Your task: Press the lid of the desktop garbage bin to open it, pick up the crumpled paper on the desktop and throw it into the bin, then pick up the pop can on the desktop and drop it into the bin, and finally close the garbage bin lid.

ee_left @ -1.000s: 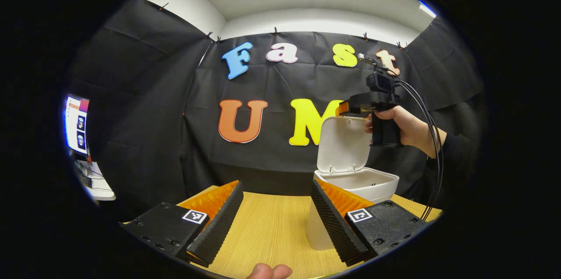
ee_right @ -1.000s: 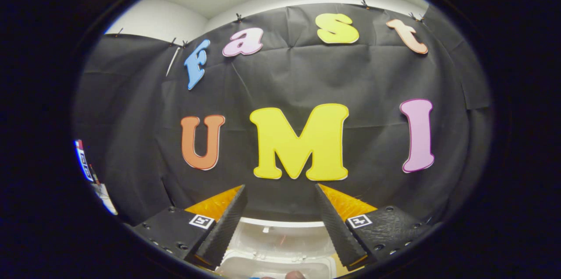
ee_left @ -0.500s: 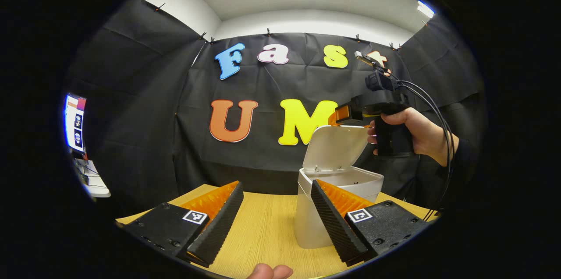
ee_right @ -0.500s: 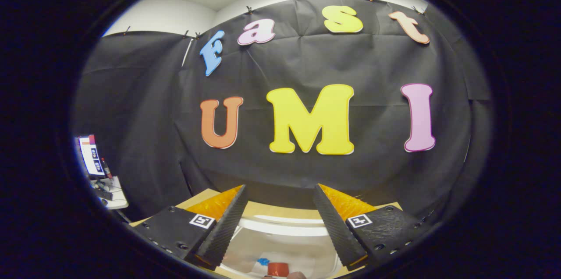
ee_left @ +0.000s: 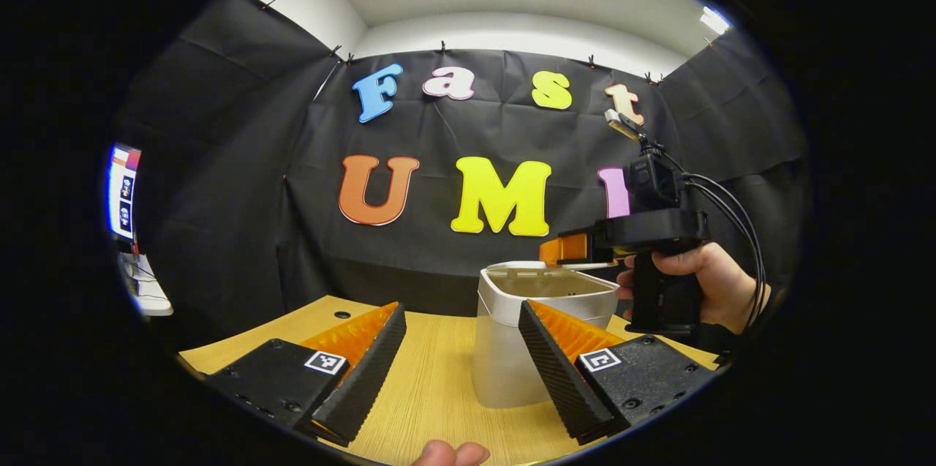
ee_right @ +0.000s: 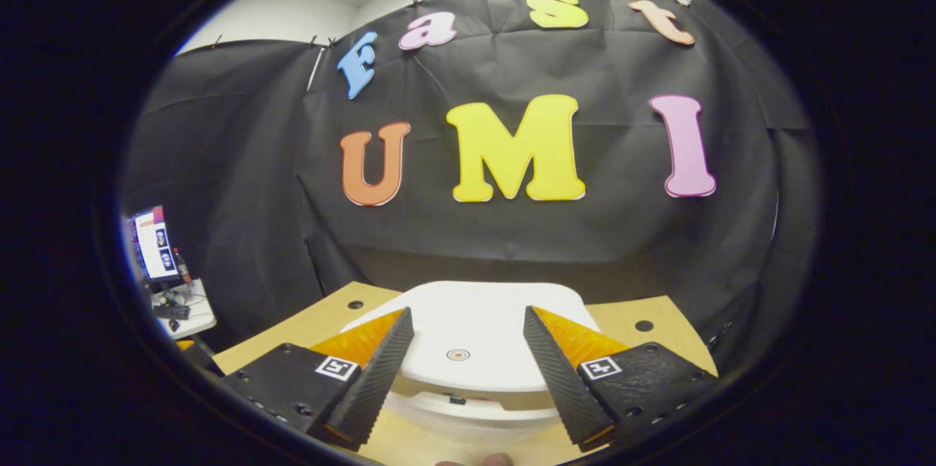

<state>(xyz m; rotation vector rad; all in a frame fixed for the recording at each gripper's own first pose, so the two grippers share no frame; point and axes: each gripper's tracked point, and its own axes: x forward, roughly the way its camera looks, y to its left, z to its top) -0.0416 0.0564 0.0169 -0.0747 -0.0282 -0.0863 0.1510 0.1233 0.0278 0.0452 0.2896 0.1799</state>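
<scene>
Here, right tongs (ee_right: 463, 378) splayed over lid (ee_right: 468, 349), monitor (ee_right: 155, 250) left.

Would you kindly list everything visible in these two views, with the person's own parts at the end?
bin: one, white, on the table right of centre in the left gripper view.
lid: one, white, lowered almost flat over the bin, a small gap left.
table: one, light wood, under the bin.
monitor: one, lit, far left.
side table: one, white, below the monitor.
left gripper: one, open, low over the table.
right gripper: one, open, just above the lid.
hand: one, holding the right gripper's handle.
</scene>
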